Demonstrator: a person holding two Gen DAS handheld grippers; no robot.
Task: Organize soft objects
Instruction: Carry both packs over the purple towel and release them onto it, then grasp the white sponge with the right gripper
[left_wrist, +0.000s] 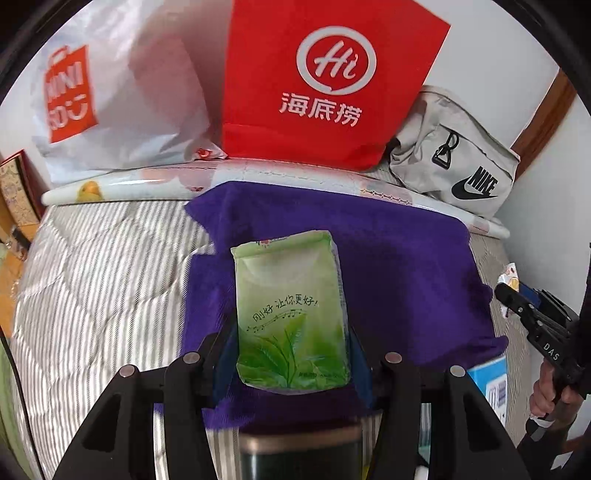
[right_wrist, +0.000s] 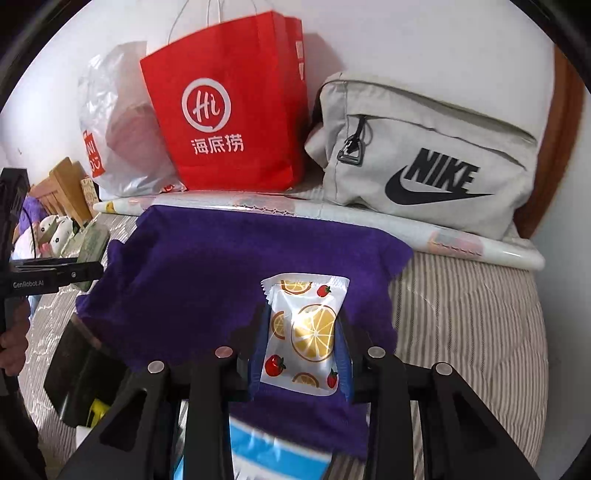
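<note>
My left gripper (left_wrist: 291, 341) is shut on a green tissue pack (left_wrist: 291, 295), which it holds by the lower end above a purple cloth (left_wrist: 406, 277). The cloth is spread on a striped quilt (left_wrist: 110, 295). My right gripper (right_wrist: 302, 325) is shut on a white packet printed with orange slices and strawberries (right_wrist: 304, 343), above the right part of the same purple cloth (right_wrist: 192, 280). In the left wrist view the right gripper (left_wrist: 517, 299) shows at the right edge, with a hand under it. The left gripper (right_wrist: 74, 275) appears at the left edge of the right wrist view.
Along the wall stand a white plastic bag (left_wrist: 110, 92), a red paper bag (left_wrist: 332, 74) and a grey Nike bag (right_wrist: 424, 155), behind a long patterned roll (left_wrist: 147, 184). A blue and white box (right_wrist: 273, 454) lies near me. A black object (right_wrist: 85, 373) lies at the left.
</note>
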